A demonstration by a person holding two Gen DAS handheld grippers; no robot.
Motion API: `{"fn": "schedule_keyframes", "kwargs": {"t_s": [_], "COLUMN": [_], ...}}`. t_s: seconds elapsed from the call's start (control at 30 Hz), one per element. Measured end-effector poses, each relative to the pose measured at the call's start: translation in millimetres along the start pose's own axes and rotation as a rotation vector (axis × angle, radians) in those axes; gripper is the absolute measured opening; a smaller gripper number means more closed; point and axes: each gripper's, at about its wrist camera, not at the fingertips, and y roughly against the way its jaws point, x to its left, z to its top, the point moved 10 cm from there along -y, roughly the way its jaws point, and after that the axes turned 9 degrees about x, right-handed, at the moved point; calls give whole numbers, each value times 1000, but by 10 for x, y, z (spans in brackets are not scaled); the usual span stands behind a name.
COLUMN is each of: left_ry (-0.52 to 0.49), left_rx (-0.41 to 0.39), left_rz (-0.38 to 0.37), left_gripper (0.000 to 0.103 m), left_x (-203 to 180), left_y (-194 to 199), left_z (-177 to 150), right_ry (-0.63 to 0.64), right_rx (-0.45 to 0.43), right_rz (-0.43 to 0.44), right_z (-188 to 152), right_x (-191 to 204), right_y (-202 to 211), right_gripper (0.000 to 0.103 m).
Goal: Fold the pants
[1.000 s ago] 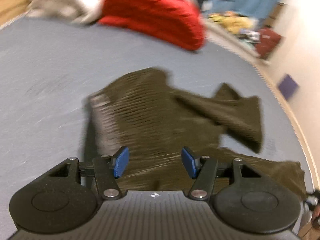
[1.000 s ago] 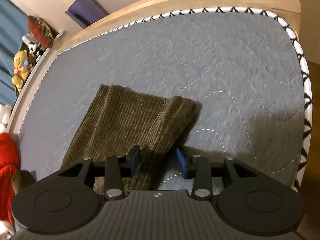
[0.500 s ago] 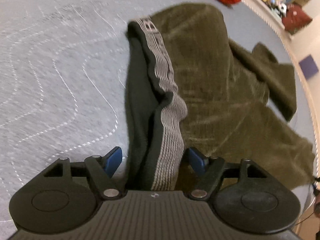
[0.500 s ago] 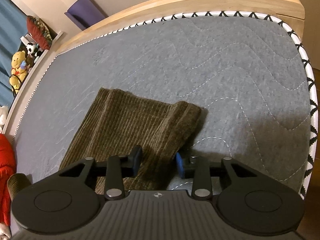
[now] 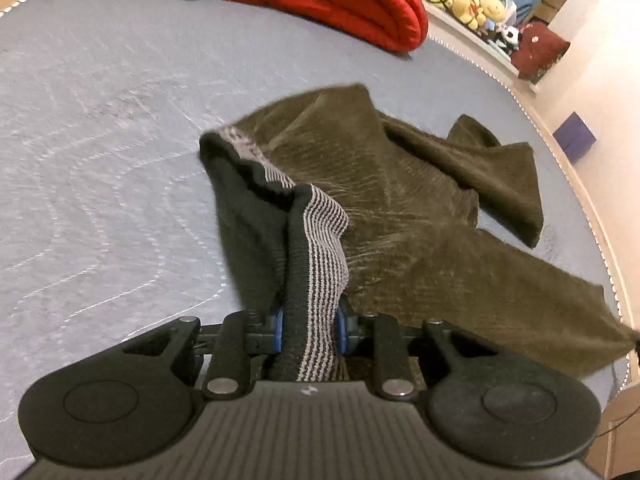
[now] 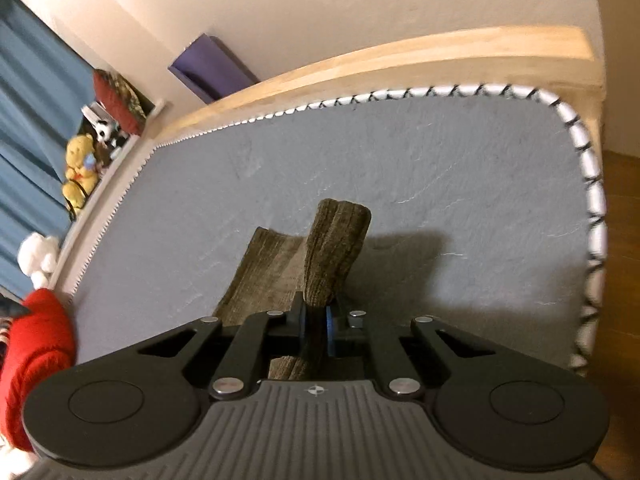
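Left wrist view: the left gripper (image 5: 309, 330) has just closed its jaws on the striped waistband (image 5: 322, 248) of the pants (image 5: 404, 216), spread on the bed (image 5: 100, 140). Right wrist view: the right gripper (image 6: 316, 322) has just clamped a leg cuff (image 6: 334, 248) (now lifted), so both ends look ready for folding.

red blanket (image 5: 340, 4) top cut off, waistband (image 5: 316, 280) end hidden behind left gripper (image 5: 310, 330), soft toys (image 5: 476, 0) blurred

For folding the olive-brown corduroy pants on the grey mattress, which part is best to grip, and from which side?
Grip the olive-brown corduroy pants at the two ends: the striped elastic waistband, approached from its open edge, and the leg hem, approached from the end. Both are firm folded edges. The left claw and the right claw have just closed there.
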Motion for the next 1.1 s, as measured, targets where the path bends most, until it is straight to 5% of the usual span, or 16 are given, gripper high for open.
{"fn": "schedule_keyframes", "kwargs": {"t_s": [0.17, 0.3, 0.37, 0.43, 0.5, 0.6, 0.67, 0.77, 0.83, 0.9, 1.0, 1.1], "left_ry": [-2, -94, -86, -89, -135, -209, -267, -308, -345, -276, -245, -212], "left_rx": [112, 217, 178, 63, -27, -19, 55, 247, 242, 228, 109, 37], "left_rz": [73, 211, 239, 294, 257, 150, 137, 267, 270, 235, 164, 128], "left_gripper": [27, 39, 48, 48, 48, 42, 36, 21, 21, 21, 22, 22], "left_x": [163, 138, 138, 108, -63, -364, -456, -224, -227, -227, -344, -520], "left_y": [-85, -267, -141, 124, 295, 249, 69, -318, -315, -218, 33, 96], "left_z": [-294, -457, -399, -257, -153, -205, -356, -690, -721, -672, -508, -343], "right_ry": [-91, -36, -37, -17, 53, 184, 242, 288, 319, 333, 382, 410], "right_rx": [126, 180, 166, 101, 3, -83, -68, 86, 204, 333, 267, 162], "right_rz": [-123, -201, -204, -262, -293, -219, -140, -10, -41, -171, -198, -91], "right_z": [-258, -409, -405, -343, -227, -189, -260, -506, -698, -915, -850, -736], "right_x": [-436, -569, -549, -522, -398, -27, 189, 380, 338, 125, 260, 649], "right_y": [-44, -158, -112, 39, 225, 355, 311, 75, -129, -364, -297, -105], "right_gripper": [9, 10, 12, 26, 35, 37, 42, 49, 53, 52, 52, 52]}}
